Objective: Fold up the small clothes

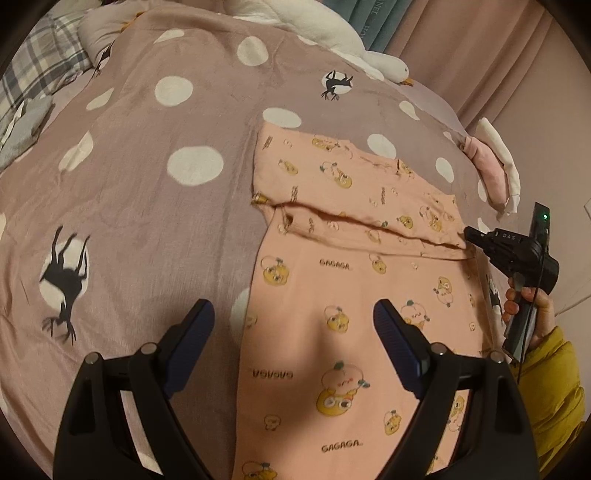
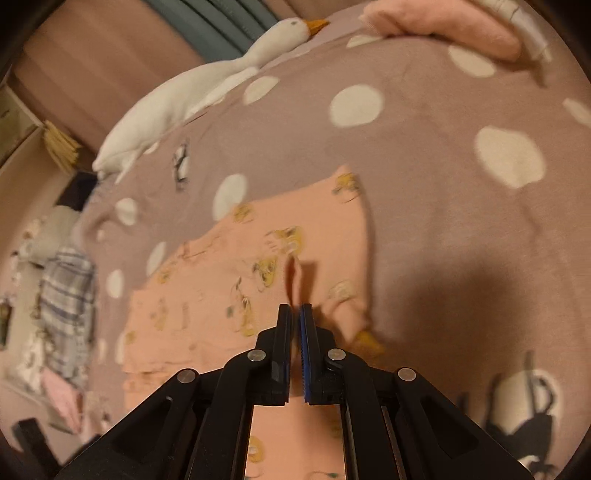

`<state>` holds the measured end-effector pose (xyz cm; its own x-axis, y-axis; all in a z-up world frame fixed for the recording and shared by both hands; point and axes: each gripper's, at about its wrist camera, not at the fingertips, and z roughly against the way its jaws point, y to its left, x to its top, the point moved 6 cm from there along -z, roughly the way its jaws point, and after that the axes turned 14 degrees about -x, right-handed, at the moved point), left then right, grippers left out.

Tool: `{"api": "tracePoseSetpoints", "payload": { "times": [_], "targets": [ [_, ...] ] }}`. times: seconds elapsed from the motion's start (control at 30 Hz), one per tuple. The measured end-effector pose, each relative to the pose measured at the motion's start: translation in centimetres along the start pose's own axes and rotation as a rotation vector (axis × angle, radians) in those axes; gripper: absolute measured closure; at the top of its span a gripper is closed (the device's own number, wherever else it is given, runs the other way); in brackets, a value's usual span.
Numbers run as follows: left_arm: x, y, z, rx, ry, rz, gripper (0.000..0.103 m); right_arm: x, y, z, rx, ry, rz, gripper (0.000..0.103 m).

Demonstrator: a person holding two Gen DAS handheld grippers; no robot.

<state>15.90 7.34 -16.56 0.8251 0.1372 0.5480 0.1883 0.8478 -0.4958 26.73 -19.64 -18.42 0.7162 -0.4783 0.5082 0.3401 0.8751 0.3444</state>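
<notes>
A small pink garment with yellow cartoon prints and "GAGAGA" text lies on the bed, its far part folded over the rest. My left gripper is open and empty, hovering over the garment's near left edge. My right gripper shows at the garment's right edge by the fold. In the right wrist view, which is blurred, the right gripper is shut on a thin raised pinch of the pink garment.
The bed cover is mauve with white dots and black bird prints. A white goose plush lies at the far edge, also in the right wrist view. Folded pink and white clothes sit far right. Plaid cloth lies far left.
</notes>
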Motion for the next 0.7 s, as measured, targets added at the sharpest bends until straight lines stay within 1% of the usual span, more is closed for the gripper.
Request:
{"api": "tracePoseSetpoints", "payload": {
  "times": [0.1, 0.17, 0.23, 0.33, 0.37, 0.43, 0.5, 0.57, 0.6, 0.63, 0.7],
  "targets": [
    [1.5, -0.6, -0.6, -0.009, -0.016, -0.04, 0.015, 0.7, -1.1, 1.2, -0.017, -0.044, -0.037, 0.097],
    [3.1, -1.2, -1.5, -0.028, -0.028, -0.072, 0.015, 0.9, -0.8, 2.3, 0.051, -0.073, -0.031, 0.097],
    [4.4, -1.7, -2.9, -0.053, -0.023, -0.087, 0.015, 0.7, 0.1, 2.7, 0.109, -0.069, 0.004, 0.097],
    [6.2, -2.3, -6.1, -0.082, 0.003, -0.094, 0.016, -0.2, 2.3, 2.1, 0.123, -0.043, 0.102, 0.097],
    [6.5, -2.3, -6.8, -0.091, 0.005, -0.094, 0.018, -0.7, 3.0, 1.7, 0.123, -0.032, 0.135, 0.097],
    [7.3, -2.0, -8.4, -0.085, 0.009, -0.09, 0.025, -1.4, 3.7, 0.8, 0.114, -0.007, 0.174, 0.097],
    [7.7, -1.3, -10.0, -0.065, 0.029, -0.083, 0.036, -2.0, 3.9, -0.2, 0.075, 0.017, 0.2, 0.097],
    [7.7, 0.2, -11.5, -0.006, 0.064, -0.068, 0.041, -2.4, 3.1, -1.4, 0.004, 0.041, 0.214, 0.097],
    [7.6, 1.1, -12.1, 0.006, 0.087, -0.053, 0.046, -2.6, 2.6, -1.8, -0.027, 0.054, 0.216, 0.098],
    [7.4, 1.6, -12.5, 0.002, 0.096, -0.048, 0.048, -2.7, 2.2, -2.0, -0.021, 0.062, 0.209, 0.1],
    [7.5, 1.5, -12.2, -0.001, 0.084, -0.073, 0.047, -2.6, 1.6, -1.9, 0.012, 0.074, 0.181, 0.1]
  ]
}}
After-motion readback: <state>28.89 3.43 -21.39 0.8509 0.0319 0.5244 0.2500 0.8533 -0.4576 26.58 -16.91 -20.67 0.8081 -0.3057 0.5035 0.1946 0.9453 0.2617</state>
